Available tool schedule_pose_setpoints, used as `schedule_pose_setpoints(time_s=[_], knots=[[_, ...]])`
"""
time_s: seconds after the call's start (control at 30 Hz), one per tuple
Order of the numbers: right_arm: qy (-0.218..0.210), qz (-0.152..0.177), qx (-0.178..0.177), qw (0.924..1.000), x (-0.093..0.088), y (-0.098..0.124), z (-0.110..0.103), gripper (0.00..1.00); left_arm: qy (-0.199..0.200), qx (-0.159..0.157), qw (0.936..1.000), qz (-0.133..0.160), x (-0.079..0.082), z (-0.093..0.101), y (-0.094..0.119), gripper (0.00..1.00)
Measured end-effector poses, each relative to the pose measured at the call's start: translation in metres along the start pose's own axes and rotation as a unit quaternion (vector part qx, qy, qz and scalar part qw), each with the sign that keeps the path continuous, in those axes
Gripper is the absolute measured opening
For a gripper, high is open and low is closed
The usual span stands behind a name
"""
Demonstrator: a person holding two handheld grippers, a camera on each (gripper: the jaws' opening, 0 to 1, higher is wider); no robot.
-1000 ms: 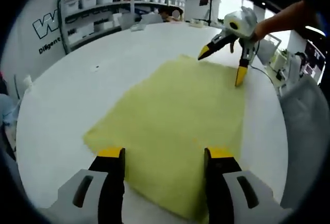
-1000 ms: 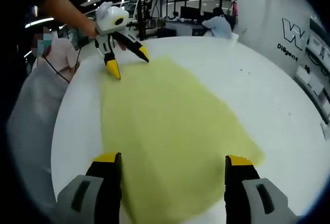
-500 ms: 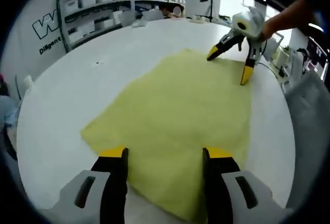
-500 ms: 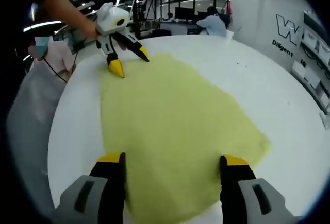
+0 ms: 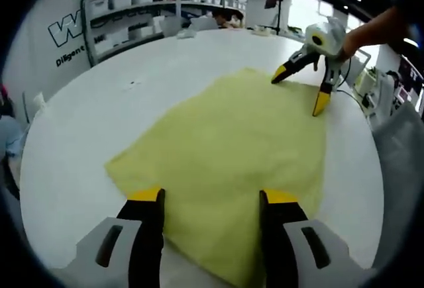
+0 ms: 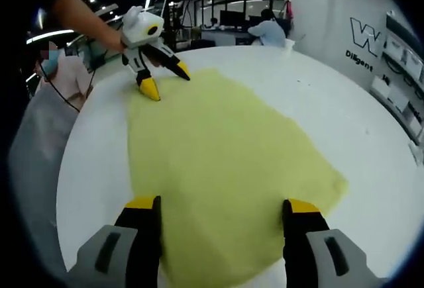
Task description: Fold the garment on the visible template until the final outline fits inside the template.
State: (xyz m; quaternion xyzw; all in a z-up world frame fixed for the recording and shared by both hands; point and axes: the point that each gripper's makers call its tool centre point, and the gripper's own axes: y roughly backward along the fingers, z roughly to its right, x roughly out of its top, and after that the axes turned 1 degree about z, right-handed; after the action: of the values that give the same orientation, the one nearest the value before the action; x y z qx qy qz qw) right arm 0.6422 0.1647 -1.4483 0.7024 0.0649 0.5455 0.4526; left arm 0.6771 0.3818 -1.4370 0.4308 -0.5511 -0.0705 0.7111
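A flat pale-yellow cloth garment (image 5: 232, 142) fills mid-frame on the round white table (image 5: 99, 122). Shelves of white bins (image 5: 132, 0) stand upper left. Left gripper (image 5: 212, 198) and right gripper (image 6: 222, 205) both hover spread, empty.

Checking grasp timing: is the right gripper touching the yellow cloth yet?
Cannot tell. In the left gripper view the right gripper, jaws open, sits at the yellow cloth's far edge; no clear gap or contact.

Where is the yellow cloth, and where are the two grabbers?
yellow cloth (image 5: 232, 142), left gripper view, its middle.
left gripper (image 5: 211, 198), left gripper view, midway between its fingertips.
right gripper (image 6: 222, 205), right gripper view, midway between its fingertips.
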Motion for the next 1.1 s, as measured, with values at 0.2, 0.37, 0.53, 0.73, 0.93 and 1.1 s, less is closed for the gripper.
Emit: schedule_pose_setpoints(time_s=[0.2, 0.37, 0.53, 0.73, 0.93, 1.1], knots=[[-0.001, 0.0, -0.001, 1.0, 0.002, -0.001, 0.005, 0.73, -0.001, 0.0, 1.0, 0.0, 0.003, -0.005, -0.003, 0.57], [-0.003, -0.004, -0.003, 1.0, 0.008, -0.005, 0.017, 0.74, 0.001, 0.001, 1.0, -0.004, 0.01, -0.014, -0.009, 0.57], [-0.003, -0.01, -0.002, 0.9999, 0.011, -0.008, 0.027, 0.74, 0.001, 0.001, 0.9999, -0.014, 0.015, -0.024, -0.016, 0.57], [-0.006, -0.014, -0.004, 0.9999, 0.016, -0.011, 0.035, 0.73, 0.0, 0.0, 0.9998, -0.019, 0.022, -0.037, -0.023, 0.57], [-0.007, -0.021, -0.005, 0.9997, 0.019, -0.014, 0.047, 0.73, 0.002, 0.002, 0.9995, -0.032, 0.028, -0.043, -0.03, 0.57], [-0.01, -0.034, -0.007, 0.9993, 0.022, -0.016, 0.056, 0.73, 0.003, 0.003, 0.9994, -0.033, 0.032, -0.049, -0.035, 0.57]])
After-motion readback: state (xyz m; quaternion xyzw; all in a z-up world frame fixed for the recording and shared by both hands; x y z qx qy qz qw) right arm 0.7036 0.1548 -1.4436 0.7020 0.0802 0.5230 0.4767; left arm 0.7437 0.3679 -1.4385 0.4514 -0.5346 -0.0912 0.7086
